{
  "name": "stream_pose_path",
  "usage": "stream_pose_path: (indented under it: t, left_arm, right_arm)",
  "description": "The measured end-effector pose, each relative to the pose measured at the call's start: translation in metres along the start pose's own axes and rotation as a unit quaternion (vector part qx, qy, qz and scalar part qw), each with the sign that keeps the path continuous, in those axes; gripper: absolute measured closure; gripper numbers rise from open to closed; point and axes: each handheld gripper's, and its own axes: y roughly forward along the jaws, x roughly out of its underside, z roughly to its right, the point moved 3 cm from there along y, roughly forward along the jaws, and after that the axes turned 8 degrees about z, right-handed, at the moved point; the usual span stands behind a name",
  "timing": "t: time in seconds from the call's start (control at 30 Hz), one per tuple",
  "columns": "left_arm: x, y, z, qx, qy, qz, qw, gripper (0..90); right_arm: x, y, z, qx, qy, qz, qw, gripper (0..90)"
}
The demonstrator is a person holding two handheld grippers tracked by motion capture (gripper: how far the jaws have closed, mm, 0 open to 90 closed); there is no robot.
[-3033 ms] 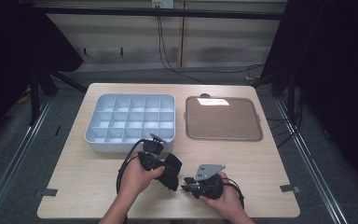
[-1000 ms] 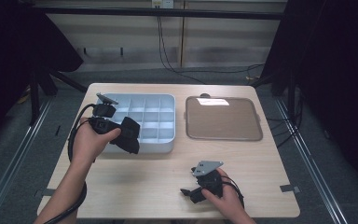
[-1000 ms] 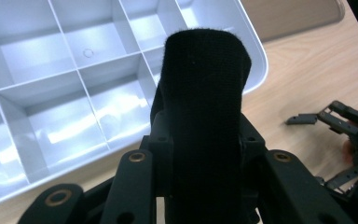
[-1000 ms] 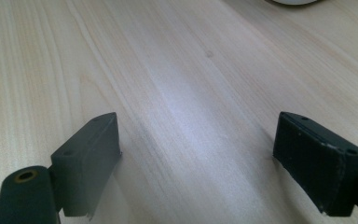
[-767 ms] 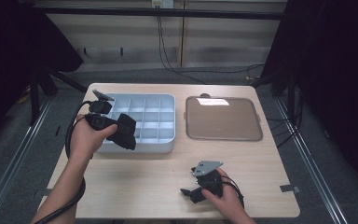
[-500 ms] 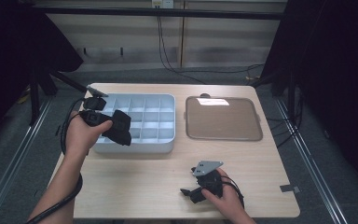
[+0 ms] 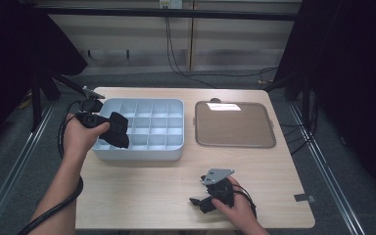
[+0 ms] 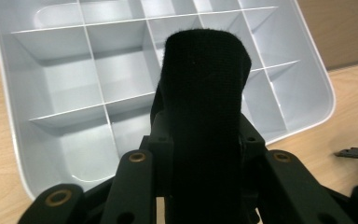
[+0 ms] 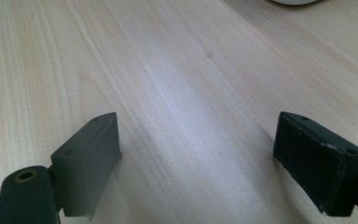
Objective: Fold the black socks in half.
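Note:
A soft black fabric piece point(image 7: 119, 131) is clamped in my left gripper point(image 7: 108, 128), which hangs over the left compartments of the pale blue divided box point(image 7: 142, 152). In the left gripper view the black fabric point(image 8: 205, 116) stands up between the jaws and hides the compartments behind it; the box rim point(image 8: 9, 135) runs along the left. My right gripper point(image 7: 201, 201) rests low on the wooden table near its front edge, right of centre. Its jaws stand wide apart over bare wood point(image 9: 196, 158), with nothing between them.
A flat brown tray point(image 7: 235, 125) lies to the right of the divided box. A small piece of tape point(image 7: 304, 198) sits at the table's front right corner. The left gripper's cable point(image 7: 58, 205) loops along the forearm. Dark curtains flank the table.
My left gripper has carried the black fabric from the table's front centre up and left, to above the box's left side. The right gripper has stayed put.

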Motion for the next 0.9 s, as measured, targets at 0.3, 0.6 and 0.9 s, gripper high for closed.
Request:
stream_pose_path:
  t: [0.3,0.6,0.9]
  left_arm:
    - [0.0,0.002,-0.013,-0.014,-0.004,0.002,0.9999,67.0]
    - [0.002,0.007,-0.025,-0.027,-0.015,0.001,0.9995,67.0]
    - [0.007,0.013,-0.041,-0.041,-0.031,-0.007,0.9986,67.1]
  right_arm:
    - [0.0,0.0,0.0,-0.001,-0.001,0.001,1.0,14.0]
    - [0.0,0.0,0.0,0.0,0.0,0.0,1.0,14.0]
    - [0.0,0.0,0.0,0.0,0.0,0.0,1.0,14.0]
